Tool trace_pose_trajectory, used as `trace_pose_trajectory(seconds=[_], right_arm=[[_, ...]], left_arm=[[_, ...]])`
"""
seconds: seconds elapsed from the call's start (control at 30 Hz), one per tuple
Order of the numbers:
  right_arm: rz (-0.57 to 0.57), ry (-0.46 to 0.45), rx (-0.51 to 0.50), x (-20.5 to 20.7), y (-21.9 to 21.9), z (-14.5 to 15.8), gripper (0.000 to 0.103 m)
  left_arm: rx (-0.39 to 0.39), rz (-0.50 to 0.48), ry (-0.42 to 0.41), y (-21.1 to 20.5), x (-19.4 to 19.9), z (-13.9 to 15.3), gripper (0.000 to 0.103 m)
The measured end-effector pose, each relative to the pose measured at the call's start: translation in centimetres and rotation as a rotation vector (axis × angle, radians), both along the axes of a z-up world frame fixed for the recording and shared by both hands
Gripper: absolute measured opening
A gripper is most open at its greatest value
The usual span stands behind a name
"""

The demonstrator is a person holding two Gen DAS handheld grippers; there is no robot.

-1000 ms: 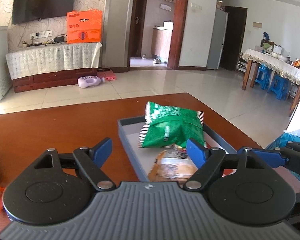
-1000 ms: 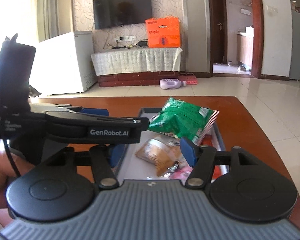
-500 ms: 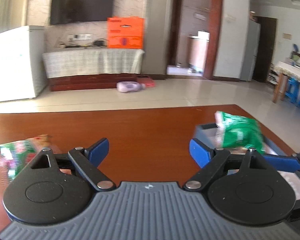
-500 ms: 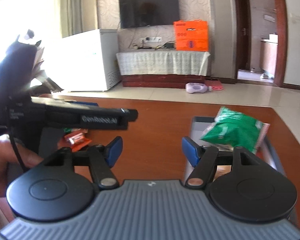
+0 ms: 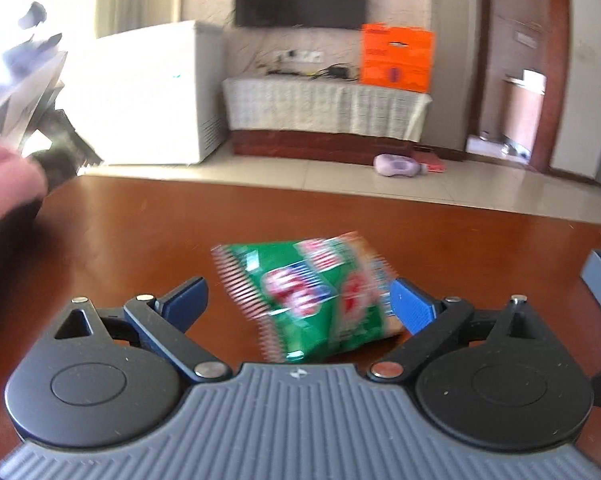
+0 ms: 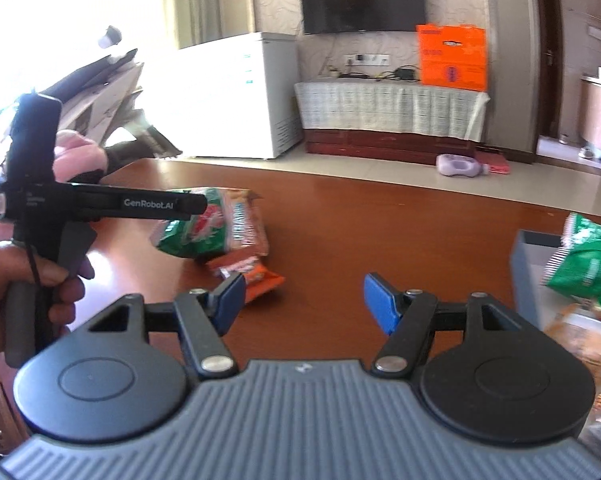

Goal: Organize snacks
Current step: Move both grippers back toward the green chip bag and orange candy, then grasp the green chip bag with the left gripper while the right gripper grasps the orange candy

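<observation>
Swung away from the grey rectangular tray (image 6: 534,256), both claws now face the loose snacks on the reddish-brown wooden worktop (image 5: 340,216). Left claw (image 5: 298,304): jaws wide, just been opening, a blurred green-and-red crinkled snack bag (image 5: 312,300) lying on the worktop between them, ungripped. Right claw (image 6: 304,300): jaws apart, nothing between. Small orange snack packet (image 6: 256,272): just beyond its left finger. Green foil bag (image 6: 584,264): in the tray, far right.
</observation>
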State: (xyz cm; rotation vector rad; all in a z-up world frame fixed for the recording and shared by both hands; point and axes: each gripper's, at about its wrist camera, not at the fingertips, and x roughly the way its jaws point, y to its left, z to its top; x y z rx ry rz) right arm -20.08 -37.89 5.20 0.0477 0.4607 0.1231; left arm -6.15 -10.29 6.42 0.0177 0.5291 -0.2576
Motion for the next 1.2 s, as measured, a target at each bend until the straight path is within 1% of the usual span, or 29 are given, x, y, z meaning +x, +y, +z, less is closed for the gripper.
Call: trace_pose_trajectory(seconds=[0.13,0.23,0.33,0.4,0.47,0.53,0.63,0.7,0.8,1.03,1.07,1.1,1.13,1.17,1.2], right_arm=[[0.048,0.011,-0.033,0.6,1.4,-0.5,0.068],[0.073,0.014,-0.066,1.0,2.2,-0.7,0.068],[0.100,0.024,-0.074,1.5,2.5,-1.1,0.068],[0.123,0.035,-0.092,2.1,2.5,-1.6,0.068],[0.145,0.056,-0.116,3.0,2.8,-2.3,0.072],[0.161,0.066,-0.135,3.8,3.1,-2.7,0.073],[0.181,0.066,-0.152,4.8,3.5,-2.8,0.076],[0.186,0.059,-0.188,5.5,3.8,-2.9,0.076],[0.199,0.055,-0.215,6.9,4.3,-3.0,0.076],[0.233,0.090,-0.225,9.6,4.9,-3.9,0.075],[0.241,0.097,-0.213,9.8,5.0,-3.9,0.072],[0.249,0.106,-0.194,9.9,4.9,-3.9,0.060],[0.259,0.117,-0.175,10.0,4.9,-3.7,0.053],[0.262,0.124,-0.166,10.0,4.9,-3.6,0.042],[0.260,0.130,-0.167,9.9,4.9,-3.5,0.040]], left_arm=[[-0.113,0.016,0.076,2.2,1.7,-1.6,0.099],[-0.163,0.005,0.119,2.9,2.9,-2.4,0.099],[-0.213,-0.011,0.154,3.1,3.9,-2.8,0.099],[-0.232,-0.024,0.153,2.8,4.5,-2.8,0.099],[-0.242,-0.019,0.154,2.7,4.9,-3.0,0.100],[-0.246,-0.020,0.183,2.4,5.7,-3.5,0.100],[-0.253,-0.013,0.209,2.3,6.5,-4.3,0.100],[-0.261,-0.020,0.220,2.2,7.2,-4.5,0.100],[-0.272,-0.020,0.216,2.2,7.7,-4.7,0.101],[-0.253,-0.049,0.202,1.5,8.9,-4.8,0.101],[-0.255,-0.046,0.200,1.6,8.8,-4.9,0.100],[-0.257,-0.050,0.199,1.5,8.9,-4.9,0.100],[-0.255,-0.053,0.198,1.3,9.0,-4.9,0.100],[-0.253,-0.058,0.196,1.3,8.9,-4.9,0.096],[-0.255,-0.070,0.194,1.2,8.9,-4.9,0.093]])
